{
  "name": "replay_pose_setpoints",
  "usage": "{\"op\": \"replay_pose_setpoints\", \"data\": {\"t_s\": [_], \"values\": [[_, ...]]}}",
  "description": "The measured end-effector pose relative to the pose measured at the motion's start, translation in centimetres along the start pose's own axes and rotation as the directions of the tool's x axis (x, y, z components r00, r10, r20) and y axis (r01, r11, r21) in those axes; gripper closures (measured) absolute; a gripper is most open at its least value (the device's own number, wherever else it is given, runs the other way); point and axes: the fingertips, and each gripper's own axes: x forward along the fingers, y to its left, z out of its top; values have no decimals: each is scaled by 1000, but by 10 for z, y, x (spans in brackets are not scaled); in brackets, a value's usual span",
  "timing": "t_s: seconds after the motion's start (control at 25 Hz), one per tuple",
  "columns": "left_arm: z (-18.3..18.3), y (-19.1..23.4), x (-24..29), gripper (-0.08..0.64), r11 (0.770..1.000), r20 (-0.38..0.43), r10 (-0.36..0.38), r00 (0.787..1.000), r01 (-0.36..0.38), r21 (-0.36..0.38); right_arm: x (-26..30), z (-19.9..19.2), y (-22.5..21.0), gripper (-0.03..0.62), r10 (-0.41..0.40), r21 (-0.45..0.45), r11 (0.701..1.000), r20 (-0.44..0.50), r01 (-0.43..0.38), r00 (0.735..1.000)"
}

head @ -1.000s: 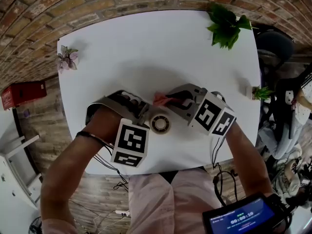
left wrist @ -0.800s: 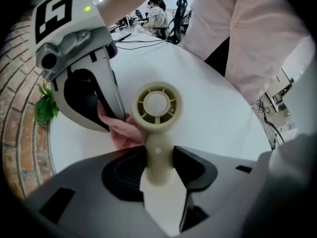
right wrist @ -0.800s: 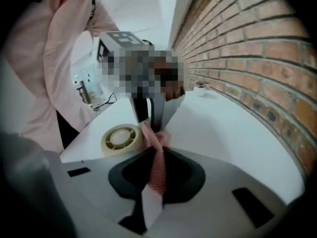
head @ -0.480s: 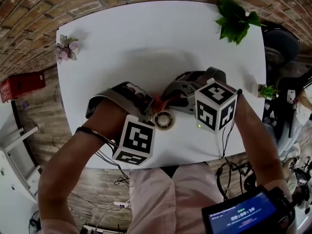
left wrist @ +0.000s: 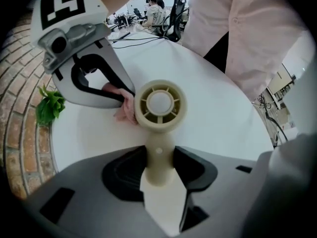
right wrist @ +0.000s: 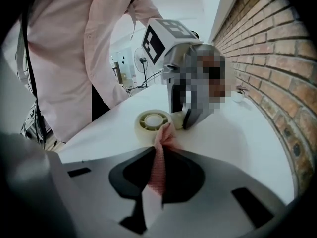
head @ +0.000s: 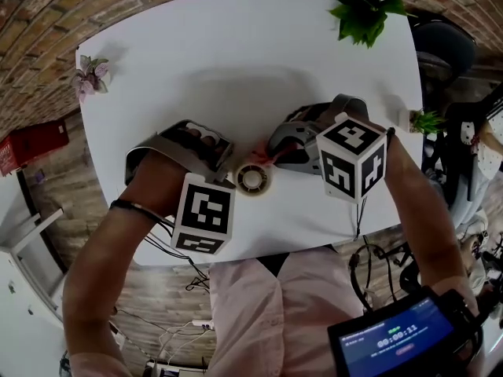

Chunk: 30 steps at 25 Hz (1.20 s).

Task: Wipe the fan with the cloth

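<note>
Cream plastic sits between the jaws of your left gripper (left wrist: 158,170). They are closed part-way onto the slim stem of the fan (left wrist: 159,103), with one dark pad on each side. The gripper points down at the white table (head: 236,69). The fan's round, vented head lies face up just beyond the jaws and appears to rest on the table.

The jaws of your right gripper (right wrist: 157,165) are pressed together on a narrow fold of pink checked cloth (right wrist: 165,135). Its bunched free end pokes out in front and touches the near rim of the fan head.

Only a thin strip of cloth is pinched, so a firm drag across the rim may pull it out of the jaws. The stem looks smooth, so a sideways push on the head could twist or slide it between the left pads. The cloth tip is short, so if you press closer the hard jaw ends may knock the rim. A green plant (head: 361,10) stands well apart, at the table's far corner.
</note>
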Motion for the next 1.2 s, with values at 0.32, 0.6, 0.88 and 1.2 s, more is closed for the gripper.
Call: {"op": "replay_pose_setpoints", "data": {"t_s": [0.32, 0.6, 0.88, 1.2], "values": [[-2, 1, 1, 373, 998, -12, -4, 1000, 4, -60, 2, -2, 32, 557, -59, 114, 992, 33, 55, 998], [-3, -1, 1, 373, 982, -33, -9, 999, 2, -191, 15, 13, 55, 557, -142, 220, 968, 104, 117, 984], [6, -2, 3, 370, 836, 4, 16, 1000, -11, -549, 17, 31, 72, 555, -232, 314, 935, 182, 168, 955], [15, -25, -12, 275, 513, 110, 95, 989, 46, -857, -39, 11, 107, 554, -374, 438, 860, 186, 264, 909]]}}
